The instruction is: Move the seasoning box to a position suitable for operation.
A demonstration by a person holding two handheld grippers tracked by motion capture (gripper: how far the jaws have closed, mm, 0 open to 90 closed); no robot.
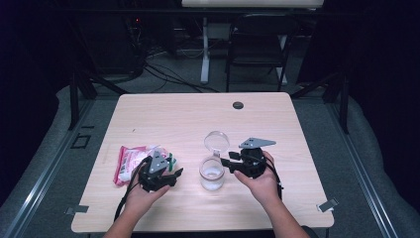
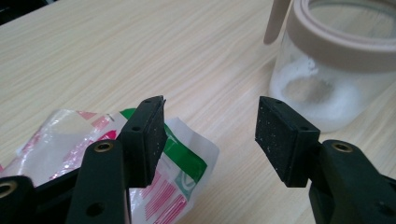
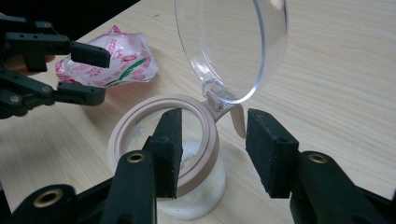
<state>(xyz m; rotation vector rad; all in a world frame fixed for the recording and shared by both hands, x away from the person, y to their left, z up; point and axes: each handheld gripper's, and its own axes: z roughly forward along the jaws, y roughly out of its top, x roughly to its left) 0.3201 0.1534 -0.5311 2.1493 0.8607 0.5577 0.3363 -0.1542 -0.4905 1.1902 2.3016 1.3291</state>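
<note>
- The open glass jar stands on the worktop, lid hinged upright.
- Right gripper, jaws apart, straddles its rim at the hinge.
- Left gripper, jaws apart, hovers over the plastic packet, jar to its right.

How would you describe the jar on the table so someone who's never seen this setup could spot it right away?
Start at the light wooden table and look at its near half, between the two hand-held grippers. The jar stands there, just right of the pink and white plastic packet. It is the one clear container, with a beige rim, white powder at the bottom and a round transparent lid flipped open on its hinge.
</note>
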